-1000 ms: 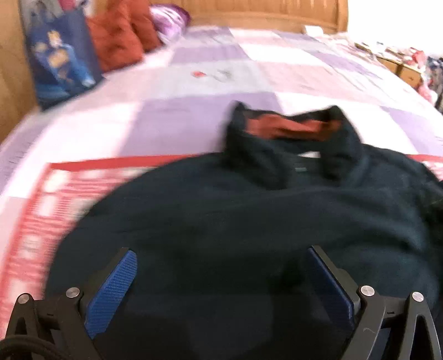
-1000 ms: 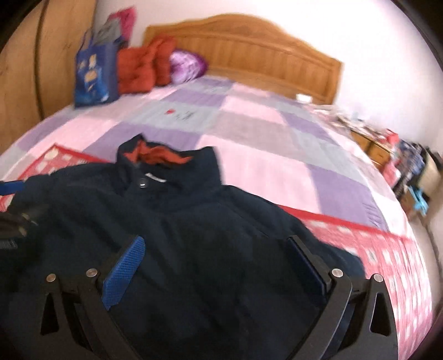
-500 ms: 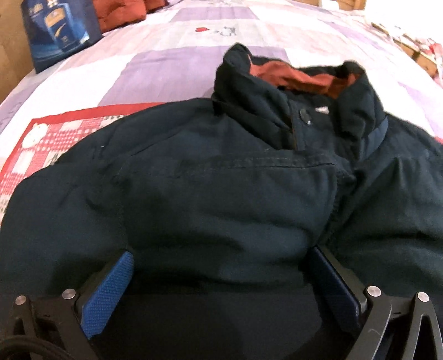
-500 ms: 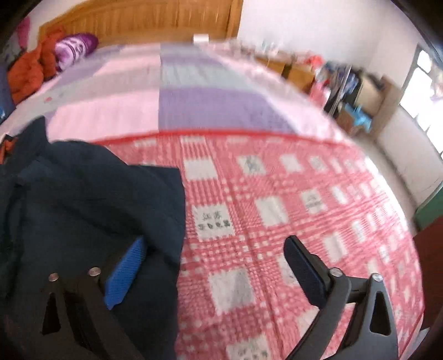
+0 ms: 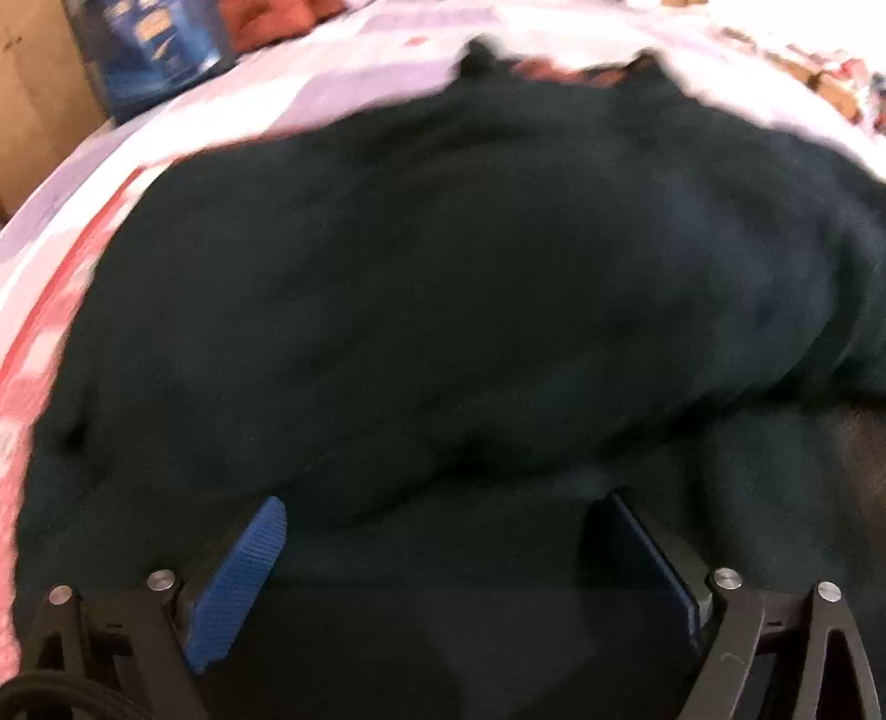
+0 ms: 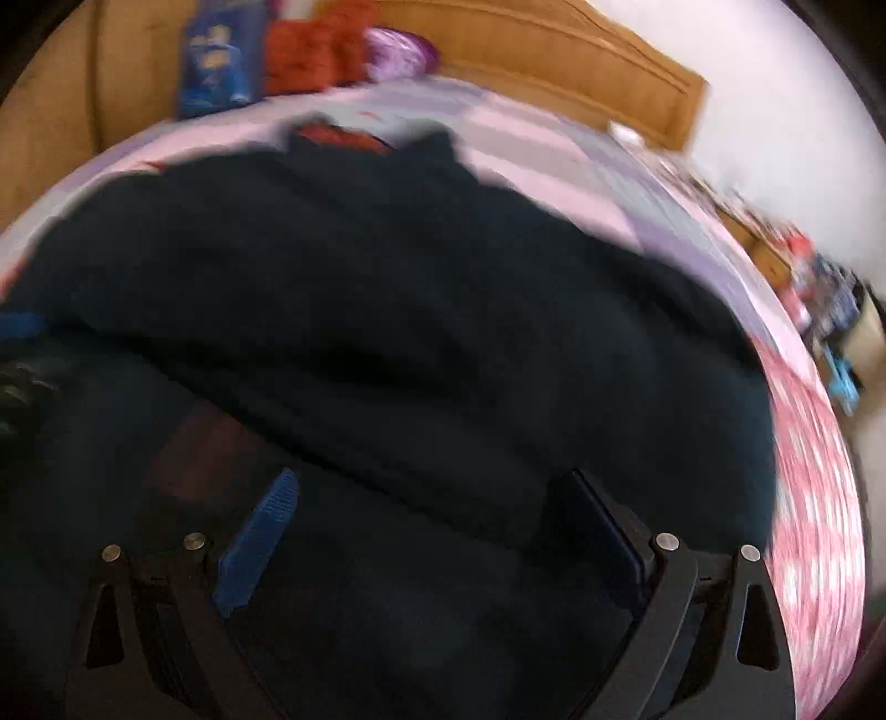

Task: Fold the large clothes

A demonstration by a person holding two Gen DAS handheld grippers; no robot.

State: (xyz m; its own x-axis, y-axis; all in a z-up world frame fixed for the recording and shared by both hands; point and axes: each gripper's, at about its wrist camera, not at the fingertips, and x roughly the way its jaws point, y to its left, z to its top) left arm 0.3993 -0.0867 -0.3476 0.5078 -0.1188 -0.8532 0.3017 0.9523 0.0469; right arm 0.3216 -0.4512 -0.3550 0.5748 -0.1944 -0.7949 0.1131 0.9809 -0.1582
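A large dark navy jacket (image 5: 470,288) with an orange-red collar lining (image 5: 545,69) lies spread on the bed and fills most of both views; it also shows in the right wrist view (image 6: 415,310). My left gripper (image 5: 443,520) is open, low over the jacket's near part, with nothing between its blue pads (image 5: 243,570). My right gripper (image 6: 426,504) is open over the jacket's lower right part, empty. The left gripper's blue tip (image 6: 19,324) shows at the left edge of the right wrist view. Both views are blurred.
The bed has a pink and purple patchwork cover (image 6: 554,160) and a red and white checked blanket (image 6: 814,476) under the jacket. A blue bag (image 6: 219,61), red clothes (image 6: 315,47) and a wooden headboard (image 6: 554,61) stand at the far end. Clutter lies right of the bed (image 6: 819,288).
The right gripper has swung back left from the checked blanket to over the jacket. The left gripper has pulled back and down, so the jacket's collar now sits farther away.
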